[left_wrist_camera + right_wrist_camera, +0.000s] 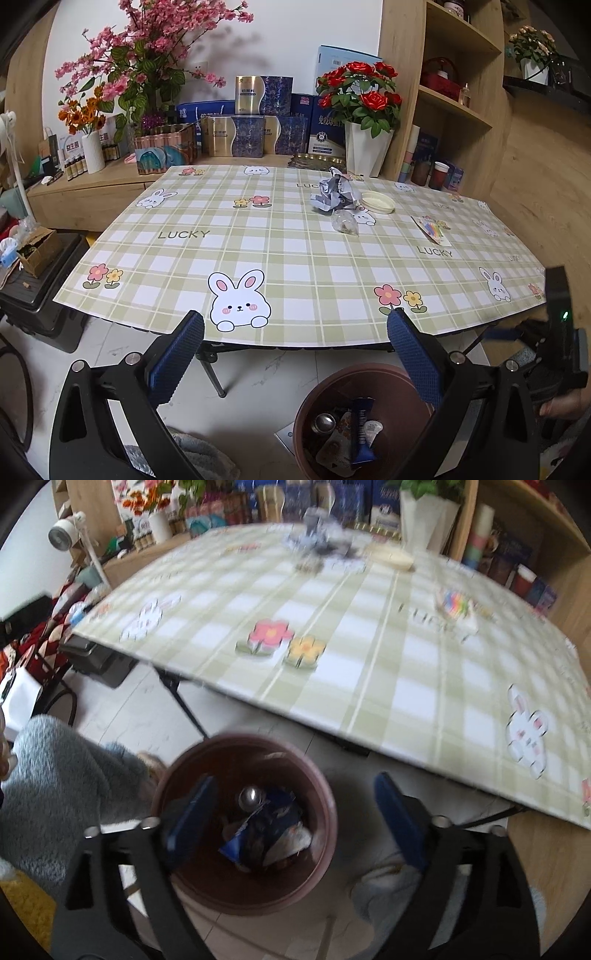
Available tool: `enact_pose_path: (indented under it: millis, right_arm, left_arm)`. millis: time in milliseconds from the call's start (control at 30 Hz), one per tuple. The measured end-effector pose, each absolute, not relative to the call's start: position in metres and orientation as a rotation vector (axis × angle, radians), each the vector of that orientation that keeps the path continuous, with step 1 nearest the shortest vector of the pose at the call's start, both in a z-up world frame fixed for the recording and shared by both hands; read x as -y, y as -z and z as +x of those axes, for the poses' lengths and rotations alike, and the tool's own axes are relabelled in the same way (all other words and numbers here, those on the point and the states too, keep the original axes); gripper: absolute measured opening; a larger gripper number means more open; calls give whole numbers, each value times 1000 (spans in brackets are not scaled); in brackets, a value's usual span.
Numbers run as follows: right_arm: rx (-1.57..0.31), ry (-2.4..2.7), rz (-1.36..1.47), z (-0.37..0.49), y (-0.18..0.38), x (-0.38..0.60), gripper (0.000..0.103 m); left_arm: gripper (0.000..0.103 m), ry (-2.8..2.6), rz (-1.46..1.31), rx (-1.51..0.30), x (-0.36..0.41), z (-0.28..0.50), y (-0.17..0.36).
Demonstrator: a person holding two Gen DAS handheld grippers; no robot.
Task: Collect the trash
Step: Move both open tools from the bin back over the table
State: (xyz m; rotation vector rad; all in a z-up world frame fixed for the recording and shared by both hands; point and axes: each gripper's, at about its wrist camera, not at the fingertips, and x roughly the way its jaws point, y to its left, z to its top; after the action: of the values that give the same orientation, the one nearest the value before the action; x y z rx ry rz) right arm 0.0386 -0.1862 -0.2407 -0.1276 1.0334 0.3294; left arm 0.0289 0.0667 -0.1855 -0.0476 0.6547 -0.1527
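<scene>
My right claw (291, 812) hangs spread and empty over the bin (325, 794), low centre. My left claw (295, 350) gapes empty before the table (295, 258); crumpled paper (334, 194) lies upper right.

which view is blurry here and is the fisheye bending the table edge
Left wrist view: sharp, the crumpled paper and tablecloth print crisp, the near edge bowed by the fisheye. Right wrist view: motion-smeared, the paper and colourful card only smudges, the bin softer too.
</scene>
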Motion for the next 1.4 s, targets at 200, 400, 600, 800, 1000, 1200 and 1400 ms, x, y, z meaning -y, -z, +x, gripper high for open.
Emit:
enact_pose_path:
  millis: [200, 400, 600, 800, 1000, 1200, 1400]
  right_arm:
    - [-952, -258, -100, 53, 216, 201, 97]
    - [-893, -213, -30, 63, 202, 218, 97]
    - [-879, -193, 39, 73, 196, 235, 97]
    - [-863, -138, 10, 81, 194, 244, 97]
    - [-865, -91, 5, 89, 195, 256, 97]
    - [-868, -84, 24, 100, 195, 266, 97]
    - [-869, -92, 46, 117, 193, 275, 97]
  left_arm:
    - [97, 153, -25, -645, -62, 32, 179]
    - [97, 156, 14, -637, -55, 39, 173]
    - [97, 164, 53, -629, -44, 48, 167]
    - [97, 183, 72, -622, -31, 62, 160]
    - [97, 199, 73, -624, -24, 76, 158]
    - [97, 245, 79, -639, -15, 91, 159]
    - [97, 256, 80, -667, -10, 119, 163]
